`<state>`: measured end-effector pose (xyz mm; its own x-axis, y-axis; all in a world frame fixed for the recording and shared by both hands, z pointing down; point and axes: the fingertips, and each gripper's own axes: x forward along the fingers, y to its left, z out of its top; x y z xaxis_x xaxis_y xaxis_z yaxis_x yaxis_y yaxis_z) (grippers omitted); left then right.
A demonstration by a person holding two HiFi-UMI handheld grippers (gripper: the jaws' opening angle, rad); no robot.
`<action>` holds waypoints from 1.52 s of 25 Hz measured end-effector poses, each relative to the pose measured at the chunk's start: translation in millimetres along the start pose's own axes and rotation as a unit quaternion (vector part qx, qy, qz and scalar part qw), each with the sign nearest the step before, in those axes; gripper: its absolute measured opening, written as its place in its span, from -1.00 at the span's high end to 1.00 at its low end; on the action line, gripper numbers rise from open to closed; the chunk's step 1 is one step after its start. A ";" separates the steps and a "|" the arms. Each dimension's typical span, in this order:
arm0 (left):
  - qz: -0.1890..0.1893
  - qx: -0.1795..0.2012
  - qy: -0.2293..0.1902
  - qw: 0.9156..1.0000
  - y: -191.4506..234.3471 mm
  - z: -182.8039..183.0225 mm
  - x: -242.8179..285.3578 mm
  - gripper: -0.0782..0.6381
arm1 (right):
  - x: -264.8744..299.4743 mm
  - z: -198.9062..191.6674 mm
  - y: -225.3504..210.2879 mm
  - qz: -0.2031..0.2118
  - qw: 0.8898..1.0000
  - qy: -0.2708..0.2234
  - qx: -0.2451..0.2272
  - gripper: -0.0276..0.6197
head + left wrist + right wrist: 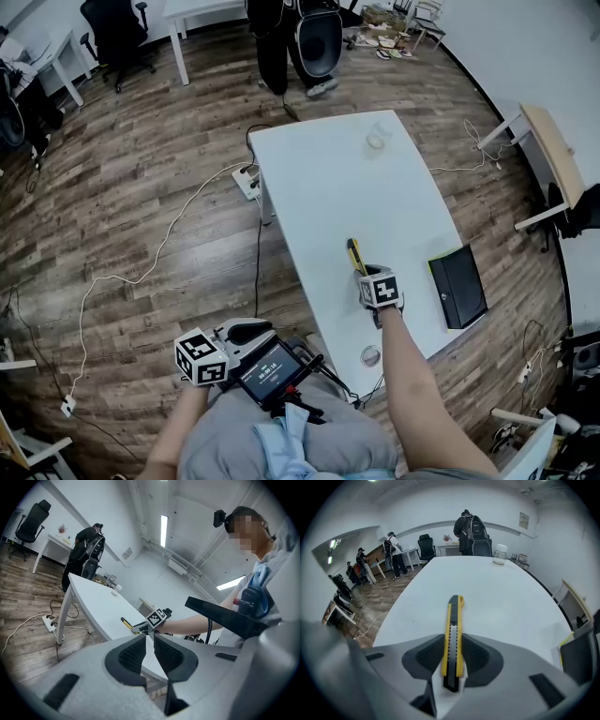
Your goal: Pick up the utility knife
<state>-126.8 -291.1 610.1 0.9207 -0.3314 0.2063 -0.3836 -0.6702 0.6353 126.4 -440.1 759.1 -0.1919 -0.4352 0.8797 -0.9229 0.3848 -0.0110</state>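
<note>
Wood-plank flooring runs all round a long white worktop [319,178] that is mostly bare, with a small jar [377,141] near its far end and a flat black box [457,286] by its right edge. The utility knife [354,255] lies flat on the worktop, well in from the right edge and nearer the near end than the far one. Its long axis runs from the near end toward the far end, leaning slightly toward the left edge. The right gripper [364,272] is tipped steeply down over the knife's near end and points along that same line. In the right gripper view the yellow body runs straight up the gap, with the black butt closest to the camera and the tip pointing away toward the jar. The fingers [429,658] stand apart, one on each long side of the handle and just beside it. I cannot see that they press on it, and the knife looks to be resting on the worktop. The coming move therefore seems to turn on squeezing across the narrow width and then lifting without letting the long front end droop. The left gripper [246,339] is held low over the person's lap, off the near edge and well apart from the knife. Its own view shows its fingers [136,653] brought together at the tips with nothing between them. The right gripper is plainly the nearer one.
</note>
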 end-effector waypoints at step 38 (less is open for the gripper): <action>-0.060 0.054 0.006 0.997 -32.4 14.7 32.7 0.65 | -142.5 2.0 111.7 0.061 0.984 -0.150 -0.080 0.53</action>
<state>-85.4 -289.9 585.3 0.9609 -0.2366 0.1437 -0.2757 -0.7724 0.5722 50.0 -336.7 631.6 -0.4102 -0.5887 0.6965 -0.8274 0.5615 -0.0127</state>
